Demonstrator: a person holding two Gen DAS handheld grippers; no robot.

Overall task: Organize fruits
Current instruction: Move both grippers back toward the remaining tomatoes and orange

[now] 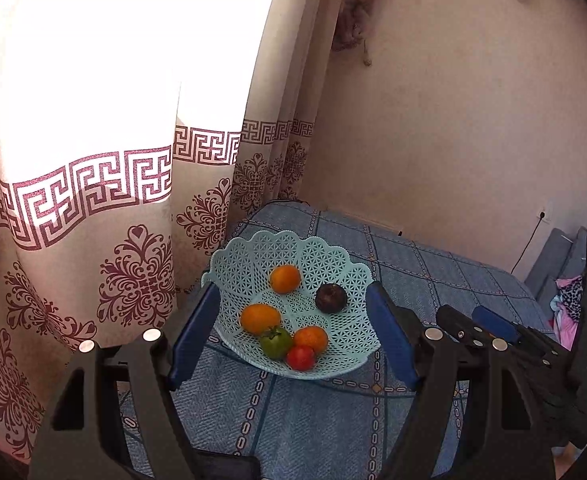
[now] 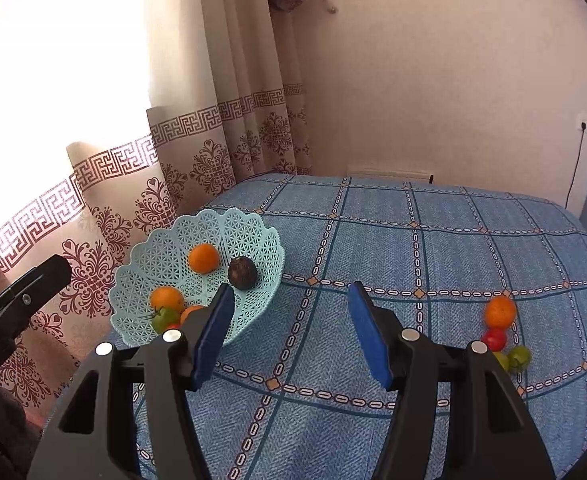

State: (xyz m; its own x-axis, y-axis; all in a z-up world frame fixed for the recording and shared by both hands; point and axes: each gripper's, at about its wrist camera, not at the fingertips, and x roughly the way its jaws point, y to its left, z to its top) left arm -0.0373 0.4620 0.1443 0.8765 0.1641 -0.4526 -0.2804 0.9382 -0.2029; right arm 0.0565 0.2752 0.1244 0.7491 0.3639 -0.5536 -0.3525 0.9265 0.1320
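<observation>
Both the left hand-held gripper (image 1: 293, 334) and the right hand-held gripper (image 2: 289, 330) are spread wide and hold nothing. An orange (image 2: 500, 311) and small tomatoes (image 2: 494, 339) wait on the bed (image 2: 433, 240), far from the basket (image 2: 141, 256). Tomatoes look squishy, so pinch gently around the middle

Pale turquoise lattice basket (image 1: 333, 256); blue plaid tablecloth (image 2: 453, 248); maroon-patterned cream curtain (image 1: 133, 280).
</observation>
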